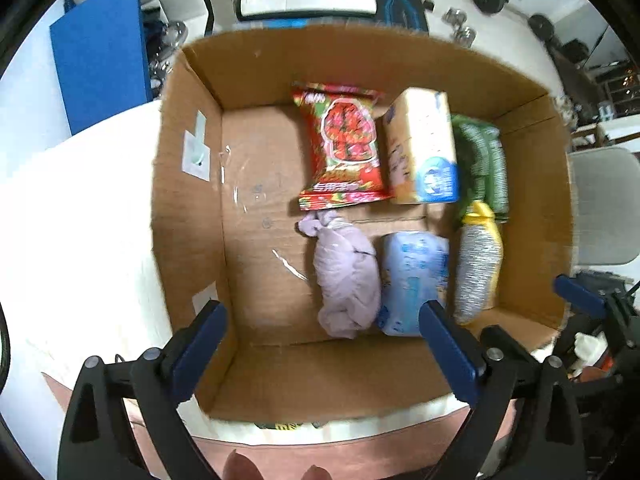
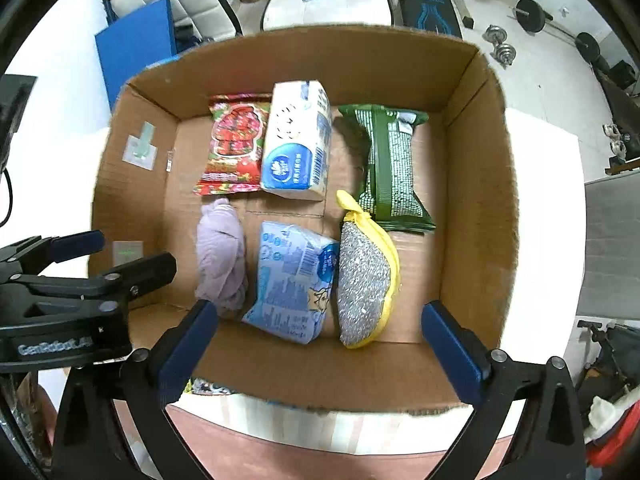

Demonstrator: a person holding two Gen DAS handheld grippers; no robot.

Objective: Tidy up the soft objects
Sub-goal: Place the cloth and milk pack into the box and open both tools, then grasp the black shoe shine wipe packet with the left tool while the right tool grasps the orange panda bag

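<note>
An open cardboard box [image 1: 260, 64] [image 2: 472, 184] holds several soft items: a red snack bag [image 1: 344, 140] [image 2: 234, 144], a tissue pack [image 1: 424, 144] [image 2: 296, 140], a green packet [image 1: 484, 164] [image 2: 390, 168], a lilac cloth bundle [image 1: 344, 272] [image 2: 220, 256], a light blue tissue pack [image 1: 412, 276] [image 2: 292, 284] and a silver-and-yellow scrubbing sponge [image 1: 478, 264] [image 2: 366, 268]. My left gripper [image 1: 320, 332] is open and empty above the box's near side; it also shows in the right wrist view [image 2: 116, 256]. My right gripper [image 2: 320, 328] is open and empty above the near wall.
The box sits on a white table [image 1: 80, 208] [image 2: 544, 200]. A blue board [image 1: 100, 52] [image 2: 136, 44] stands beyond the box at the left. A grey chair [image 1: 604, 204] is at the right. Dumbbells [image 2: 500, 44] lie on the floor behind.
</note>
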